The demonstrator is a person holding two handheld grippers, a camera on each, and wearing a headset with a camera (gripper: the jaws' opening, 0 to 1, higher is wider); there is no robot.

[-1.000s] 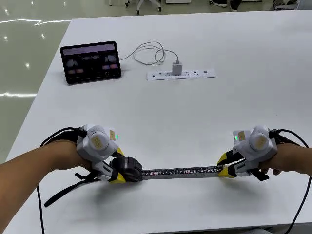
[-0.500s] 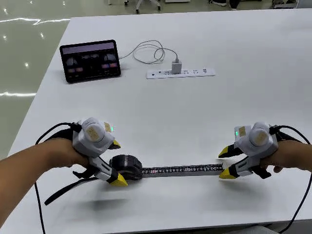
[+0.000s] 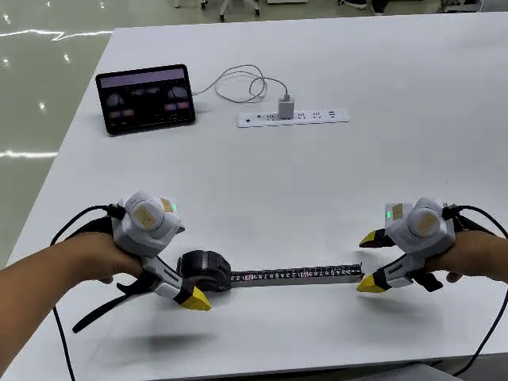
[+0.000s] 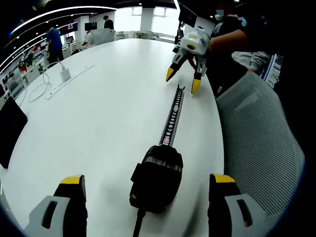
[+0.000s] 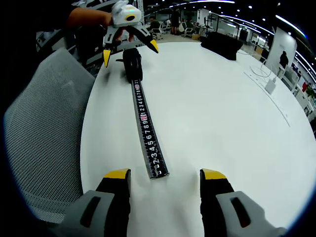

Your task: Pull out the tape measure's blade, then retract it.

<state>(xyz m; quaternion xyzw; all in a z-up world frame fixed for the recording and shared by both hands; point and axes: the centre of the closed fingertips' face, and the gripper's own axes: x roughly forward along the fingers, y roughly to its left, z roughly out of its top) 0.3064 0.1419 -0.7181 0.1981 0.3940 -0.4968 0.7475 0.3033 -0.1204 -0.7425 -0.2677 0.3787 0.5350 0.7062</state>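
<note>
The tape measure's case (image 3: 204, 268) lies on the table (image 3: 317, 182), its blade (image 3: 298, 275) stretched lengthwise away from it toward the right gripper (image 3: 370, 261), which hangs released just past the blade's tip. The left gripper (image 4: 147, 179), also spread wide, sits right behind the case, nearest for retracting

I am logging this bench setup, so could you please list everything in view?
table: one, white, under everything.
tape measure: one, black, at the near edge, lying free.
blade: one, dark with printed numbers, pulled out flat on the table.
tablet: one, dark, screen lit, propped at far left.
power strip: one, white, far centre.
charger: one, white, plugged into the power strip.
cable: one, white, looped between charger and tablet.
chair: one, grey mesh, by the table's near edge.
left gripper: one, grey with yellow tips, open around the tape measure.
right gripper: one, same colours, open at the blade's end.
</note>
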